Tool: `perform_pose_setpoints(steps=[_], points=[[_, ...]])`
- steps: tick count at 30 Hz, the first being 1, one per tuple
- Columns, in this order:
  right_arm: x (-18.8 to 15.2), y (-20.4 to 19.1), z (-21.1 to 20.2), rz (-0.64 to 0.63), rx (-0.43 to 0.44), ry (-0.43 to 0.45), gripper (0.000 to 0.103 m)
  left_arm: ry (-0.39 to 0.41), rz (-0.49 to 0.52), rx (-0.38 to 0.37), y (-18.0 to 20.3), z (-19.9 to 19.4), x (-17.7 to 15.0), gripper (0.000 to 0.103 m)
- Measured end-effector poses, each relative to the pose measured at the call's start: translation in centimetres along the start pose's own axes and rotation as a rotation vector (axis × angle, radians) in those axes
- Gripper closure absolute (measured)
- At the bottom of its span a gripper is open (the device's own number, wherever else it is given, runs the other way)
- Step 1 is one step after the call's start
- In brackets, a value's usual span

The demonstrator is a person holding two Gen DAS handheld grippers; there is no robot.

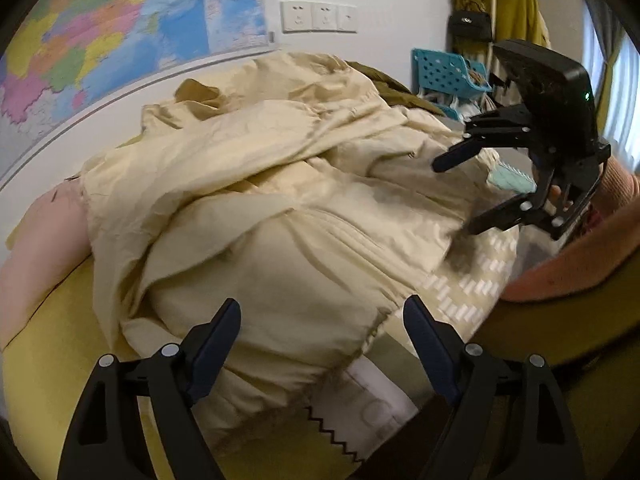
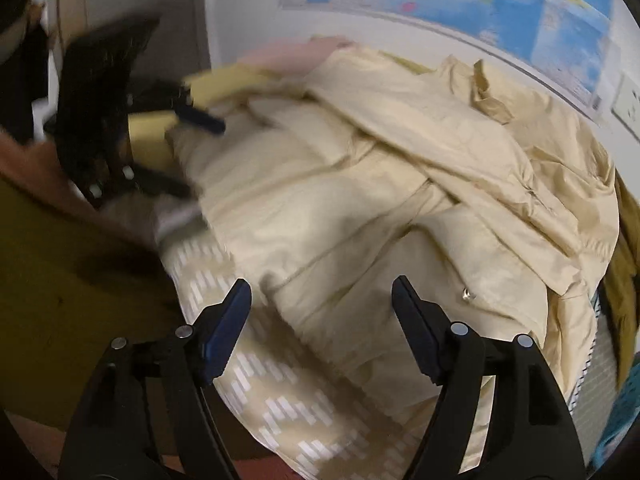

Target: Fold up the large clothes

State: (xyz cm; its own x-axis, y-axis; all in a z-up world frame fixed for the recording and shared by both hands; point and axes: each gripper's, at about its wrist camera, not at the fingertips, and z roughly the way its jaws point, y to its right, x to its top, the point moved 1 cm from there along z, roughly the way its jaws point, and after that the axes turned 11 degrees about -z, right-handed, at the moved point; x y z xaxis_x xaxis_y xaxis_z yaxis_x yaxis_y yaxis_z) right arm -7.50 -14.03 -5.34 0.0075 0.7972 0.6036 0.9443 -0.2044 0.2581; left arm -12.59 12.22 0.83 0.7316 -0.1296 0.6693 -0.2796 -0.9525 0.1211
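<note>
A large cream padded jacket [image 1: 280,208] lies crumpled on a bed, also in the right wrist view [image 2: 380,208]. Its lining with white dashes [image 2: 280,400] shows at the near edge. My left gripper [image 1: 322,324] is open and empty just above the jacket's near hem, over a white zigzag-edged label [image 1: 360,412]. My right gripper [image 2: 322,304] is open and empty above the jacket's near edge. In the left wrist view the right gripper [image 1: 452,196] hovers open at the jacket's right side. In the right wrist view the left gripper [image 2: 200,156] is blurred at the jacket's left side.
A yellow bed sheet [image 1: 52,360] and a pink pillow [image 1: 44,240] lie left of the jacket. A wall map [image 1: 120,20] hangs behind. A blue plastic basket [image 1: 448,72] and hanging coats [image 1: 500,12] stand at the back right. The person's orange sleeve [image 1: 580,256] is at right.
</note>
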Motion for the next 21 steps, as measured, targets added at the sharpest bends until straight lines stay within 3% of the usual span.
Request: perform_pose_setpoints(steps=[2, 4, 5, 6, 7, 9, 11, 13, 15, 19, 21], points=[[-0.2, 0.3, 1.4, 0.001, -0.002, -0.040, 0.035, -0.009, 0.009, 0.047, 0.2, 0.8, 0.0, 0.022], [-0.2, 0.5, 1.7, 0.025, -0.002, -0.016, 0.035, -0.008, -0.008, 0.052, -0.1, 1.1, 0.2, 0.022], [-0.1, 0.5, 1.7, 0.020, -0.017, -0.013, 0.047, 0.004, -0.020, 0.056, -0.2, 1.2, 0.3, 0.022], [0.1, 0.6, 1.7, 0.023, -0.057, -0.006, 0.071, 0.011, -0.027, 0.064, -0.3, 1.2, 0.5, 0.022], [0.2, 1.1, 1.8, 0.043, -0.083, -0.011, 0.080, 0.015, -0.030, 0.074, -0.3, 1.3, 0.6, 0.022], [0.3, 2.4, 1.9, 0.110, -0.061, -0.008, 0.079, 0.021, -0.030, 0.083, -0.3, 1.4, 0.8, 0.022], [0.0, 3.3, 2.1, 0.169, -0.008, 0.009, 0.076, 0.015, -0.028, 0.091, -0.4, 1.7, 0.8, 0.020], [-0.3, 2.8, 1.9, 0.153, -0.013, -0.002, 0.074, -0.023, -0.029, 0.101, -0.6, 2.2, 0.3, 0.017], [-0.5, 2.9, 1.3, 0.172, 0.003, 0.012, 0.057, -0.020, -0.019, 0.107, -0.5, 1.9, -0.2, 0.017], [-2.0, 5.2, -2.6, 0.314, 0.000, 0.115, 0.043, 0.063, -0.060, 0.063, -1.1, -1.5, -0.3, 0.016], [-3.6, 7.0, -4.8, 0.416, -0.042, 0.162, 0.023, 0.133, -0.128, 0.040, -2.5, -4.1, -0.3, 0.013]])
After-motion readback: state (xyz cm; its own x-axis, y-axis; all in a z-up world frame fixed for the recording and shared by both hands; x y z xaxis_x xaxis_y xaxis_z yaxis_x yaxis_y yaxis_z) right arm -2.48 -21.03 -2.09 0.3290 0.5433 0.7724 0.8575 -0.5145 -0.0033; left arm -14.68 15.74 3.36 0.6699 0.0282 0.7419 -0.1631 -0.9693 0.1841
